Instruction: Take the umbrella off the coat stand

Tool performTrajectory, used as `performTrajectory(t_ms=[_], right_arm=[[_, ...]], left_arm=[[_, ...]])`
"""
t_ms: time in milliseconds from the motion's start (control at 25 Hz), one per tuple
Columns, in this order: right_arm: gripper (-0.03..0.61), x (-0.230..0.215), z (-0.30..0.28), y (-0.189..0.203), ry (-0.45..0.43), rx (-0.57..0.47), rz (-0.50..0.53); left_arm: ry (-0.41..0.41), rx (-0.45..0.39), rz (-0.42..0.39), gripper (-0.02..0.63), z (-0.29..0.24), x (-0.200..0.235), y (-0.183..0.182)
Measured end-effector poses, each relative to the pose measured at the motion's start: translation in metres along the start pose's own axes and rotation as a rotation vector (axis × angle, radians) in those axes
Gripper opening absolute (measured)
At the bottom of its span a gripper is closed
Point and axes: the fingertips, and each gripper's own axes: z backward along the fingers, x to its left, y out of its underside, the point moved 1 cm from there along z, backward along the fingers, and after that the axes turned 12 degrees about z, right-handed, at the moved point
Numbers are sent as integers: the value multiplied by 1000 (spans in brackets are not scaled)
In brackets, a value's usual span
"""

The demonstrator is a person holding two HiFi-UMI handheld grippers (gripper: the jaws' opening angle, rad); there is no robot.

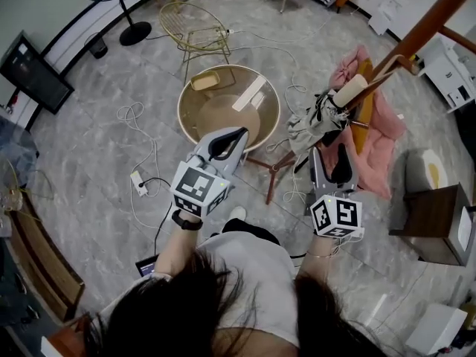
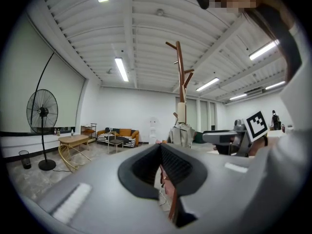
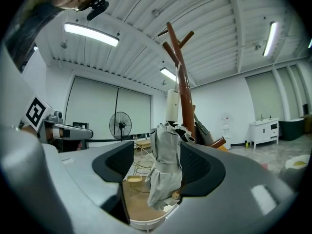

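Hanging on the brown coat stand (image 1: 416, 32), the folded grey umbrella (image 1: 316, 121) (cream handle uppermost) sits beside a pink garment (image 1: 379, 125) draped on the same stand. Right gripper (image 1: 331, 153): fingers apart and pointing level, with the umbrella framed between them in the right gripper view; whether either pad touches the fabric cannot be told. Left gripper (image 1: 242, 132): fingers together at the tips with nothing between them, held over the rim of the round bench (image 1: 186, 103), left of the umbrella.
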Motion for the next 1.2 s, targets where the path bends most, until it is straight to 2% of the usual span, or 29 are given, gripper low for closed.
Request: performTrajectory(t_ms=[360,680,1000,1200], right_arm=[[291,-7,-28,1,49,4,-15],[310,-6,-30,0,108,28,-4],[339,0,-31,-1,220,74,10],[351,2,-35,-4,324,94,25]], left_arm=[[64,24,-38,58,-36,9,-10],[137,33,-37,58,-54,15,-11],[291,40,-34,58,-92,9,-24],[392,74,-40,58,-102,8,-25]])
